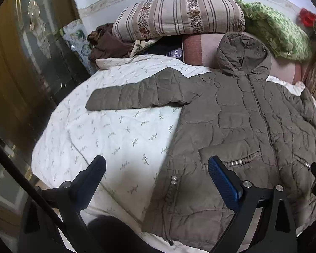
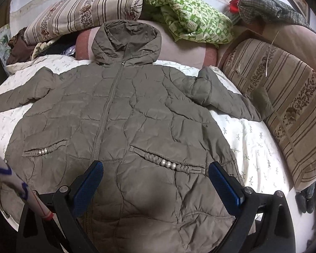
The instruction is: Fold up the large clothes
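Olive puffer jacket [image 2: 124,113] lies flat, zipped, front up on the bed quilt [image 1: 107,130], hood away, hem nearest w/ both grippers, left gripper [image 1: 157,181] over its left edge, right gripper [image 2: 155,183] centred, both wide open & empty, probably hovering.

At the top of your left wrist view a striped floral pillow [image 1: 179,14] lies against the wall, with a green patterned cloth [image 1: 273,27] to its right and a crumpled brown garment [image 1: 107,42] to its left. A white sprigged quilt [image 1: 115,130] fills the centre. In your right wrist view a second striped cushion [image 2: 284,97] lines the right edge, and a grey checked fabric [image 2: 267,8] sits upper right.
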Action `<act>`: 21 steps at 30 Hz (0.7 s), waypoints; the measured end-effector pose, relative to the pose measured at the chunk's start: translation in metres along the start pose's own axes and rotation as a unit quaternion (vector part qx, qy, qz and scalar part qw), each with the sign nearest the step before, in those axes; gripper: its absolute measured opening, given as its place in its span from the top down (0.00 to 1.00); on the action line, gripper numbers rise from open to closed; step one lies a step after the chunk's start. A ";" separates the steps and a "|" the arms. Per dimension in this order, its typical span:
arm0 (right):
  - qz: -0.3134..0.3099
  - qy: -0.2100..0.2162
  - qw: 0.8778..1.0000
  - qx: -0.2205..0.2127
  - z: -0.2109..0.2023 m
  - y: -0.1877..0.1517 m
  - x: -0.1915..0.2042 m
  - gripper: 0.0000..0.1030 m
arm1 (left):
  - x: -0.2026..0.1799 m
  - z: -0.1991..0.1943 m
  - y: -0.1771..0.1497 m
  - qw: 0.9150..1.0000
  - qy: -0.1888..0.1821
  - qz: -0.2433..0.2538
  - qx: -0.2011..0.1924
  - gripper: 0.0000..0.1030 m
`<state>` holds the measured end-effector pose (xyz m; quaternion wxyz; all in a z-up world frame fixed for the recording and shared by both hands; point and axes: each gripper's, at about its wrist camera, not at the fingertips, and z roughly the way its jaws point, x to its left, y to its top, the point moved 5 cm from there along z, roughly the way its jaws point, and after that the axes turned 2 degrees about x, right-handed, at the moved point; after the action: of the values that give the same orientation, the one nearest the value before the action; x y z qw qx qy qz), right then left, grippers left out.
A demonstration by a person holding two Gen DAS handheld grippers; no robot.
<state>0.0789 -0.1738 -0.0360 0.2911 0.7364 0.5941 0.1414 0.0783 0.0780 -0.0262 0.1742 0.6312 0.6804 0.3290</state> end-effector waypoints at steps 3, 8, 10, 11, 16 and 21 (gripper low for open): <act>-0.002 -0.002 1.000 0.004 0.002 -0.001 0.000 0.01 | 0.001 0.002 0.006 1.000 0.013 0.015 -0.008 0.06; -0.004 -0.008 1.000 0.008 0.003 -0.001 0.001 0.01 | 0.014 0.007 0.014 1.000 0.018 0.010 -0.009 0.06; -0.005 -0.010 1.000 0.009 0.004 0.000 0.002 0.01 | 0.018 0.010 0.017 1.000 0.014 0.006 -0.007 0.06; -0.006 -0.011 1.000 0.010 0.004 0.000 0.003 0.01 | 0.019 0.012 0.018 1.000 0.014 0.006 -0.007 0.06; -0.013 -0.012 1.000 0.019 0.008 -0.003 0.010 0.01 | 0.027 0.021 0.020 1.000 0.021 0.012 -0.004 0.06; -0.022 -0.013 0.999 0.027 0.012 -0.004 0.018 0.01 | 0.055 0.034 0.015 0.999 0.031 -0.026 0.008 0.06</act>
<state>0.0870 -0.1595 -0.0503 0.2821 0.7324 0.6099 0.1097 0.1041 0.1387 -0.0310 0.1565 0.6041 0.7043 0.3383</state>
